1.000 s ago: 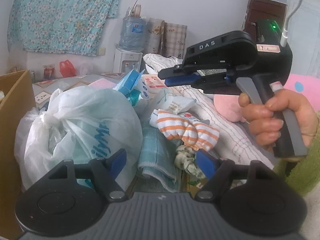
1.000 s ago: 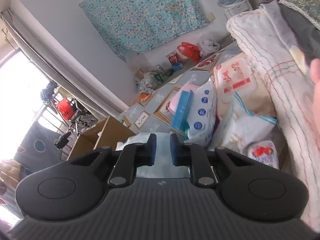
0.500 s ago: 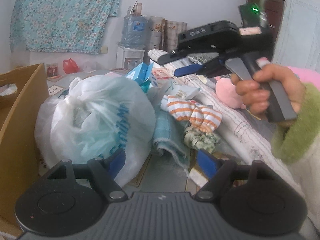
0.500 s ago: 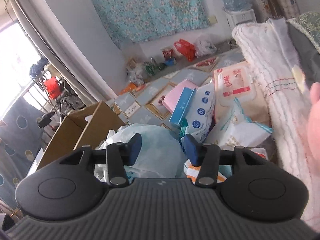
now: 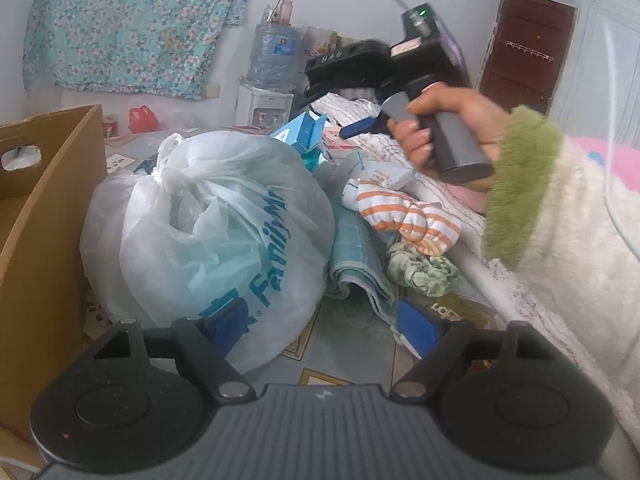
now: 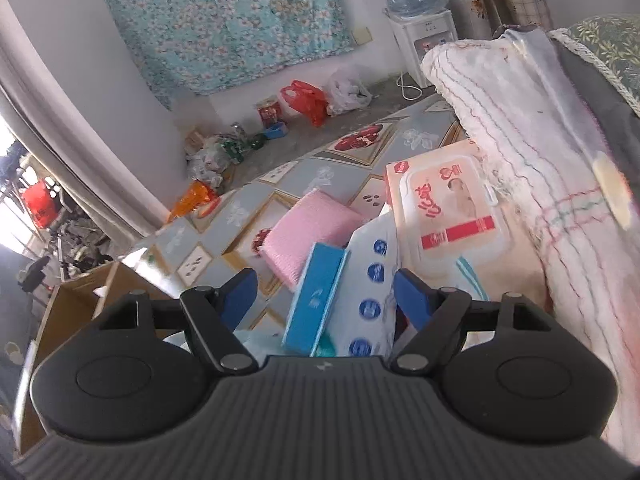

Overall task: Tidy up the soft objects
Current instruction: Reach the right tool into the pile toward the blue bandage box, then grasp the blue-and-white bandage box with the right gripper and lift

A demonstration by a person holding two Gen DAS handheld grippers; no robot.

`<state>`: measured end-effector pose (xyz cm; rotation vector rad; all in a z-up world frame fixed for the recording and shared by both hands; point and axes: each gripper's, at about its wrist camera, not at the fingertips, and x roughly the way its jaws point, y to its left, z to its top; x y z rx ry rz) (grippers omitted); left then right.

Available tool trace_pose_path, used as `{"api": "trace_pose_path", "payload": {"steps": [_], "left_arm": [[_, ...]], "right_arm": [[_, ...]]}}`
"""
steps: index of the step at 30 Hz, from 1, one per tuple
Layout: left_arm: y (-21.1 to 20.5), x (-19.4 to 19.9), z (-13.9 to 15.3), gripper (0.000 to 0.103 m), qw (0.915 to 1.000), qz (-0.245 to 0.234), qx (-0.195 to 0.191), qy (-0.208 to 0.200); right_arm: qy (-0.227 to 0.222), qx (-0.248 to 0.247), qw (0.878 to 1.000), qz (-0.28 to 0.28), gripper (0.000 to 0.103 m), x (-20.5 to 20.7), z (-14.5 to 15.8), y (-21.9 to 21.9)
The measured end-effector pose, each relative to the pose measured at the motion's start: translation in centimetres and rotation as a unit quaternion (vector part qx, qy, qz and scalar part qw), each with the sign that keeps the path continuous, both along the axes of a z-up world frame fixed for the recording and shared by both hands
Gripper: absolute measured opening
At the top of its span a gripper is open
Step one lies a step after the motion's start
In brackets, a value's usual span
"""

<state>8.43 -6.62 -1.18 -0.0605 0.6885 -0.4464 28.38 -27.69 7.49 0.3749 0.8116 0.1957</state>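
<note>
A lived-in home bedroom is showing here. A floral cloth (image 5: 132, 24) is hanging on the wall at upper left, a water dispenser (image 5: 266, 92) is standing below it, a quilted bed cover (image 6: 520, 152) is filling the right side, and a cardboard box (image 5: 44, 216) is sitting on the patterned floor mat (image 6: 320, 168).

Knotted plastic bag (image 5: 208, 224) blocks the left gripper (image 5: 320, 326) on its left; bare floor (image 5: 348, 320) lies open between its fingers.
</note>
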Motion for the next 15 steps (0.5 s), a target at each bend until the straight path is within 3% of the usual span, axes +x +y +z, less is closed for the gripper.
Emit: {"api": "trace_pose_path", "payload": {"steps": [2, 4, 5, 9, 15], "left_arm": [[0.3, 0.1, -0.1, 0.083, 1.0, 0.003, -0.003, 0.001], [0.5, 0.2, -0.1, 0.083, 1.0, 0.006, -0.005, 0.002], [0.6, 0.3, -0.1, 0.083, 1.0, 0.008, -0.005, 0.002], [0.9, 0.3, -0.3, 0.083, 0.9999, 0.013, -0.008, 0.007], [0.9, 0.1, -0.2, 0.083, 0.9999, 0.01, -0.01, 0.008]], "right_arm": [[0.004, -0.002, 1.0, 0.007, 0.071, 1.0, -1.0, 0.4], [0.003, -0.016, 1.0, 0.015, 0.06, 1.4, -1.5, 1.1], [0.002, -0.028, 0.999, 0.016, 0.049, 1.4, -1.6, 1.4], [-0.017, -0.054, 0.998, 0.017, 0.031, 0.7, -1.0, 1.8], [-0.041, -0.05, 0.998, 0.019, 0.024, -1.6, 0.5, 0.7]]}}
